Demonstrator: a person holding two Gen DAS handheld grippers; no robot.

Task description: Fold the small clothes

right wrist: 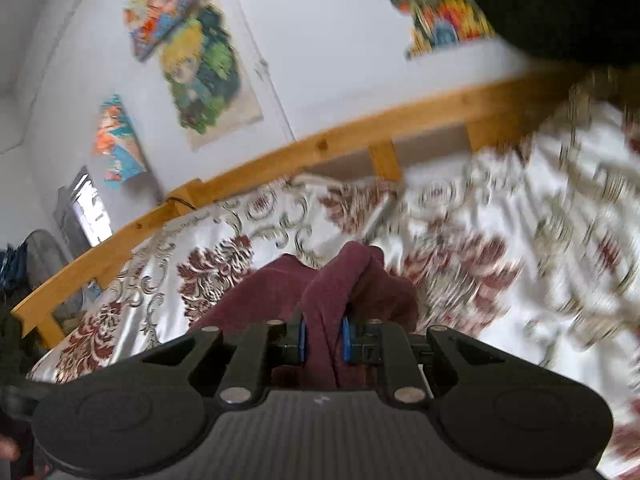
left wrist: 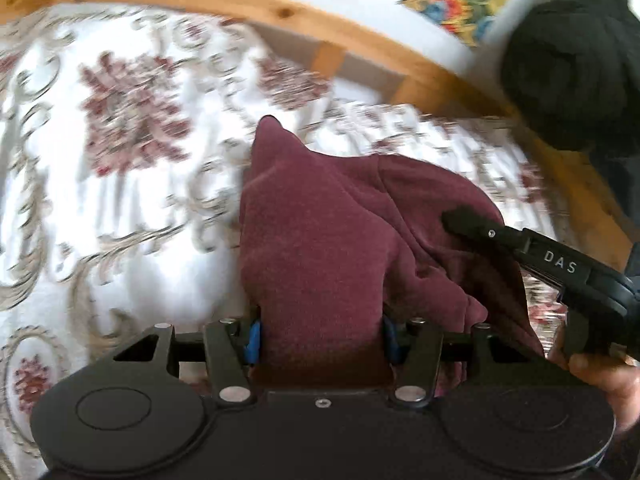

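- The bed [left wrist: 100, 184], under a white floral cover, lay inside a wooden frame [left wrist: 248, 4].
- The maroon garment [left wrist: 320, 240] hung bunched just above the bed.
- The left hand-held gripper [left wrist: 320, 340] was clamped on a wide fold of it.
- The right hand-held gripper [right wrist: 323, 340] pinched a narrow fold.

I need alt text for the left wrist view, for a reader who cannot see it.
The left hand-held gripper is shut on a bunched maroon garment above a white bedspread with a red floral pattern. The right hand-held gripper reaches in from the right and touches the same garment; a wooden bed frame runs behind.
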